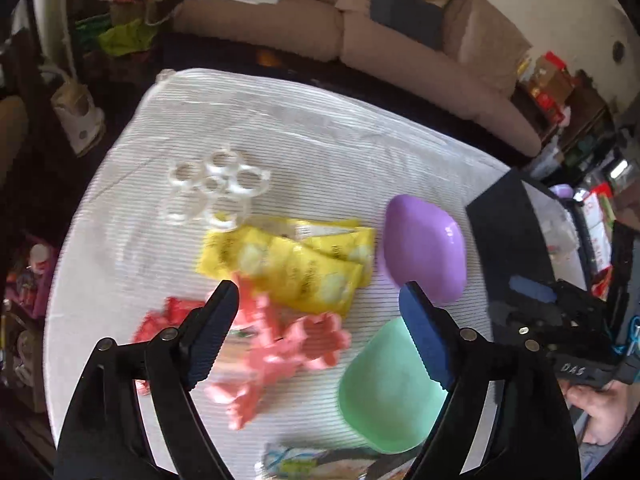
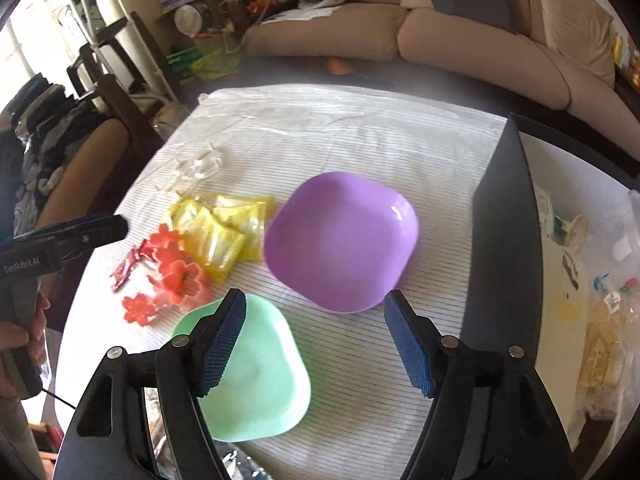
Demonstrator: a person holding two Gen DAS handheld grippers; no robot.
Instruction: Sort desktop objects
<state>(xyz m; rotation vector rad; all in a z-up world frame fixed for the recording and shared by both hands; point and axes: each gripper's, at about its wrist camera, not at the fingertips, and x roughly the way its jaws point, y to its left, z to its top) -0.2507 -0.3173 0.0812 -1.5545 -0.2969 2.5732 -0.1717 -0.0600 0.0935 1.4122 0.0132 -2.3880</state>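
Observation:
On the white striped cloth (image 2: 360, 140) lie a purple plate (image 2: 340, 240) and a green plate (image 2: 260, 376), both with nothing in them. Left of them sit yellow packets (image 2: 224, 232), orange-pink flower shapes (image 2: 176, 272) and white rings (image 2: 192, 172). My right gripper (image 2: 315, 298) hangs open above the gap between the two plates, holding nothing. My left gripper (image 1: 319, 292) is open too, over the pink flower shapes (image 1: 288, 344) and yellow packets (image 1: 288, 264). The purple plate (image 1: 424, 248) and green plate (image 1: 384, 388) lie to its right, the white rings (image 1: 216, 188) farther back.
A black upright panel (image 2: 504, 208) borders the cloth on the right, with clutter in plastic bags behind it. Small red wrappers (image 2: 128, 268) lie beside the flowers. A beige sofa (image 2: 480, 40) stands beyond the table. More wrapped items (image 1: 320, 460) lie at the near edge.

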